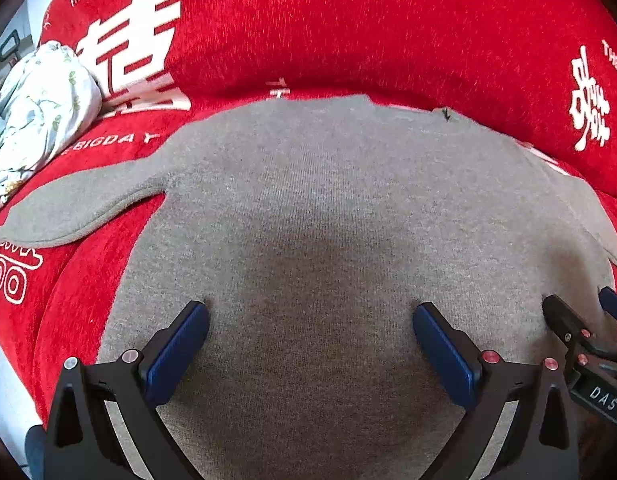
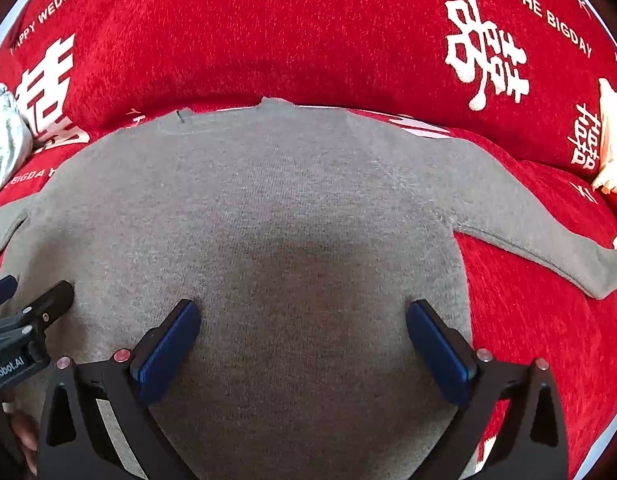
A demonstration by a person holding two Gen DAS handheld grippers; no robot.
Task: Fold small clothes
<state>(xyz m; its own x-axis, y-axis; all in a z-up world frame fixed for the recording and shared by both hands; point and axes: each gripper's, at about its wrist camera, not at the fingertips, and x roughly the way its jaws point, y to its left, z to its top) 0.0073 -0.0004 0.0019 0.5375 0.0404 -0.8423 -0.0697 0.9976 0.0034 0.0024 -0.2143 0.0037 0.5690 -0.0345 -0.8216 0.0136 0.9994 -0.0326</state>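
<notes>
The left claw (image 1: 310,320) is spread wide and grips nothing; its blue pads hang just over the lower middle of a grey sweater (image 1: 328,208), and whether they touch the knit cannot be told. The right claw (image 2: 302,318) is equally released, poised over the same stretch of cloth a little further to the right. Each one shows at the edge of the other's view, so the two are close side by side near the hem. That pairing probably suits a first fold: both stand ready to pinch the bottom edge and carry it up toward the neck, though no fold has been started yet.

The sweater lies flat and face up, neckline (image 2: 268,106) toward the far side, the left sleeve (image 1: 80,208) and right sleeve (image 2: 548,240) stretched outward at an angle. Spread like this, its outline is easy to read and the sleeves are free to be turned in.

It rests on a red plush cover (image 2: 328,32) printed with white characters and wedding wording, which rises behind the neckline like a sofa back or cushion. A pale flowered cloth (image 1: 40,108) is bunched at the far left edge, and a cream bundle (image 2: 610,144) sits at the far right edge. Little of the room beyond shows.
</notes>
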